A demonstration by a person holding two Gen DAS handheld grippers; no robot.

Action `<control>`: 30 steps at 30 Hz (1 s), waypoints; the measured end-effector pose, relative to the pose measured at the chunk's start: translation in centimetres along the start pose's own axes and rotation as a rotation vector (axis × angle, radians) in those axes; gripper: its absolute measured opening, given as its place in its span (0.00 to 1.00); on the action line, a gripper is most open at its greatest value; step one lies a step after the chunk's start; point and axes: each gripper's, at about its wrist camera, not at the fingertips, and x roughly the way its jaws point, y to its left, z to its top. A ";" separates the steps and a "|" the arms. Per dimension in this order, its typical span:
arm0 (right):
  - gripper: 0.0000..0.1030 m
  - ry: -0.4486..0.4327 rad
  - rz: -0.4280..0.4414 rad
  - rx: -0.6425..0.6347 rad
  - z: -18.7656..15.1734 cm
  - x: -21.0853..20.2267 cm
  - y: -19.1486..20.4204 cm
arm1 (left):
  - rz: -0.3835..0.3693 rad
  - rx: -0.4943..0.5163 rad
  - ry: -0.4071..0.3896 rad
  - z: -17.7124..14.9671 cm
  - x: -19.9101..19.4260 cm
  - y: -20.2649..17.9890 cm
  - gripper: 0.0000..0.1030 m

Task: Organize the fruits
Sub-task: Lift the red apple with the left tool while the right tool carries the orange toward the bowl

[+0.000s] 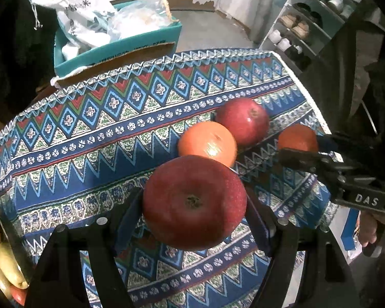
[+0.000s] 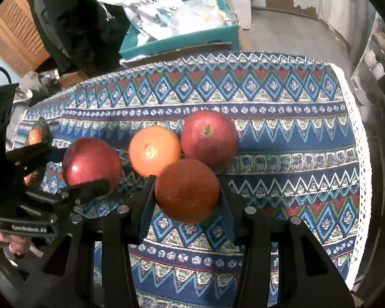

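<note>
Fruit already in both claws: left gripper clamps red apple, right gripper clamps orange. Fruit tray sits far left, nearer left hand.

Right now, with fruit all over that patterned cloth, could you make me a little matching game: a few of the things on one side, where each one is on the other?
Things:
1. red apple
2. orange
3. second red apple
4. teal box

Places:
A. behind the table
B. lying free on the cloth
C. between the right gripper's fingers
D. between the left gripper's fingers

Pairs: 1-D, 2-C, 3-B, 4-A
</note>
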 end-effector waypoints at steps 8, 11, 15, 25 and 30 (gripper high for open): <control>0.44 -0.049 0.025 -0.025 0.9 -2.2 1.7 | -0.008 0.000 -0.052 -0.7 -3.3 0.1 0.76; 0.44 -0.065 0.035 -0.035 1.2 -3.0 2.6 | 0.001 -0.009 -0.074 -0.9 -4.6 0.5 0.76; 0.44 -0.089 0.050 -0.053 1.7 -4.1 4.0 | -0.007 -0.041 -0.090 -1.0 -6.0 1.3 0.76; 0.44 -0.146 0.107 -0.106 3.1 -6.8 7.9 | 0.001 -0.067 -0.147 -1.5 -9.4 2.8 0.76; 0.44 -0.160 0.133 -0.129 3.6 -7.6 9.6 | 0.014 -0.059 -0.180 -2.0 -11.3 3.4 0.76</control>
